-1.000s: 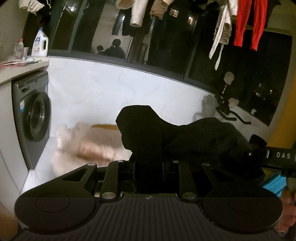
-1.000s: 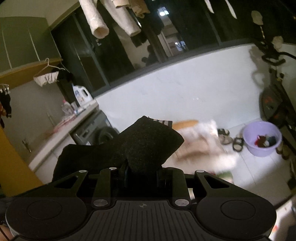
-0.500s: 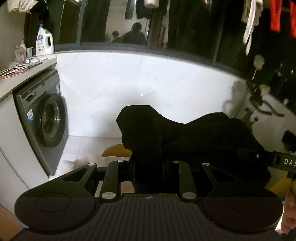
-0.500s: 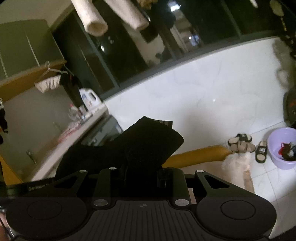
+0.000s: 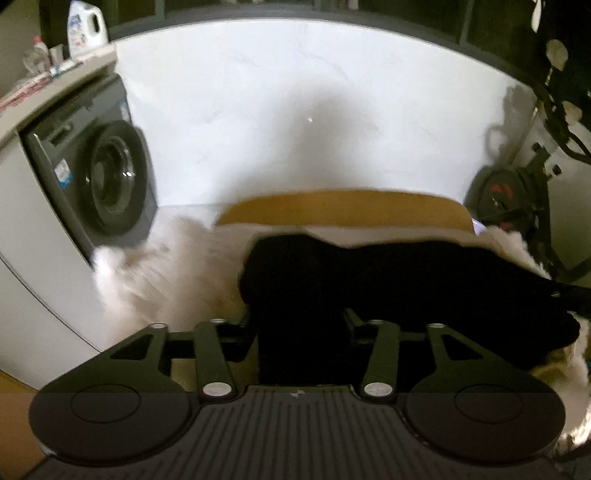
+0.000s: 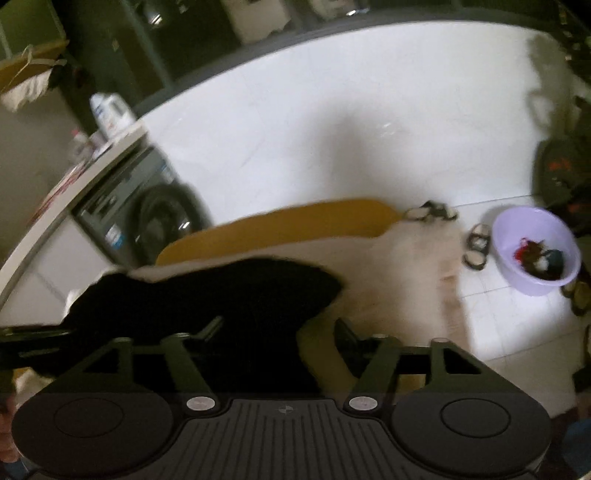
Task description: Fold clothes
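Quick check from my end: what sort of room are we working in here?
Most likely a home laundry area or enclosed balcony: a dark grey front-loading washing machine sits under a counter holding a white detergent jug, and a lilac plastic basin stands on the white tiled floor.

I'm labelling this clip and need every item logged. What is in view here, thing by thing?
black garment: one, black, lying on the fluffy cover, between both grippers' fingers
fluffy cover: one, cream, over the table
table: one, yellow-brown
washing machine: one, dark grey, under the counter at left
detergent bottle: one, white, on the counter
basin: one, lilac, on the floor, holding small items
slippers: several, dark, near the basin
left gripper: black, jaws opening
right gripper: black, jaws opening
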`<state>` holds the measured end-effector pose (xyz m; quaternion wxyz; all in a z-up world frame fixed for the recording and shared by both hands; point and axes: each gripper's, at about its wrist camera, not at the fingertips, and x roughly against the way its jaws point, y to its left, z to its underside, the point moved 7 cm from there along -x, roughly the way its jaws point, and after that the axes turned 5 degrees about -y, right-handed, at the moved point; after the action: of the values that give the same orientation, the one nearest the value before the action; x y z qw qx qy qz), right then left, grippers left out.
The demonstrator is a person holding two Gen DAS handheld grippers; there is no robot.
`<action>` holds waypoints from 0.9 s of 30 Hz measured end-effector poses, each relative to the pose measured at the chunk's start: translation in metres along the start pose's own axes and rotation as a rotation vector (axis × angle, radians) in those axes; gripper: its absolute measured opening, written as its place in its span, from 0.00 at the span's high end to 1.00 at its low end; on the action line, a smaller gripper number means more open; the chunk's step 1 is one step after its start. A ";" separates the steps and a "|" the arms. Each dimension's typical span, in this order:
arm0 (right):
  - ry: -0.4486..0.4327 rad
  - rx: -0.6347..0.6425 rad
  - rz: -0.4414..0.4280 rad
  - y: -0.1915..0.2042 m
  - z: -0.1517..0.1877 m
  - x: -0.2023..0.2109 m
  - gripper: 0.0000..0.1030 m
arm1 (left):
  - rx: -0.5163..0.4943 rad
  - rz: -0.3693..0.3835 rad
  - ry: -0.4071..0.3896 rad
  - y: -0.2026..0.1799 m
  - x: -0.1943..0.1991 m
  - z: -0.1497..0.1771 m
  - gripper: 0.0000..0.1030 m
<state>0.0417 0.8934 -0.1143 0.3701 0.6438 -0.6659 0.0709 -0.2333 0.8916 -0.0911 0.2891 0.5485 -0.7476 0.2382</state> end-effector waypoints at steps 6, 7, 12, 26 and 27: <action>-0.098 0.054 0.025 -0.015 -0.025 0.021 0.42 | 0.090 -0.025 -0.118 0.027 0.041 -0.023 0.49; -0.092 0.087 -0.001 -0.011 -0.026 0.021 0.40 | 0.095 -0.017 -0.130 0.025 0.045 -0.026 0.49; -0.012 0.154 -0.087 0.012 -0.015 0.005 0.32 | -0.016 0.034 -0.109 -0.012 0.035 -0.018 0.48; 0.087 0.180 -0.092 0.007 0.026 -0.020 0.27 | -0.044 -0.042 -0.029 -0.022 0.000 0.026 0.36; 0.085 0.183 -0.089 0.008 0.027 -0.020 0.26 | -0.028 -0.042 -0.026 -0.021 -0.001 0.026 0.33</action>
<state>0.0218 0.8959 -0.1423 0.3404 0.7004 -0.6111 0.1421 -0.2176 0.8695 -0.1096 0.2922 0.5631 -0.7427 0.2143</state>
